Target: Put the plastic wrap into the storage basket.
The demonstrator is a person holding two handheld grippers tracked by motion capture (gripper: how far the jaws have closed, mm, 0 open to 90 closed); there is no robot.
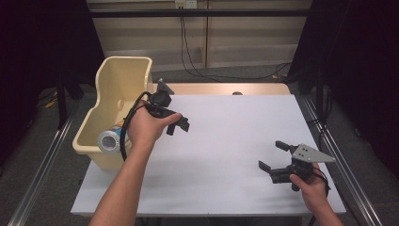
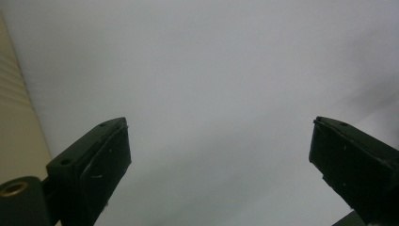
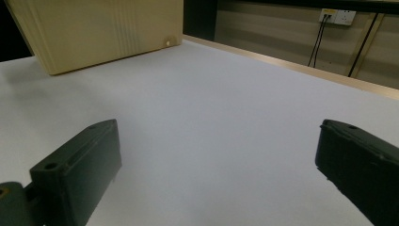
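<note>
A cream plastic bin (image 1: 123,80) stands on the left edge of the white table (image 1: 226,136). Inside it, at the near end, lies a can (image 1: 108,140) with a silver end. My left gripper (image 1: 178,128) is just right of the bin and points down at the table; its jaws are open and hold nothing. In the left gripper view, the left gripper (image 2: 220,125) faces bare white surface, with the bin wall (image 2: 14,117) at the left. My right gripper (image 1: 270,154) rests low at the near right, open and empty. In its own view the right gripper (image 3: 219,127) faces the bin (image 3: 94,33) across the table.
A wooden strip (image 1: 226,88) runs along the table's far edge. Metal rails (image 1: 339,150) flank both sides of the table. Cables hang from a wall socket (image 3: 336,16) behind it. Black curtains close off both sides.
</note>
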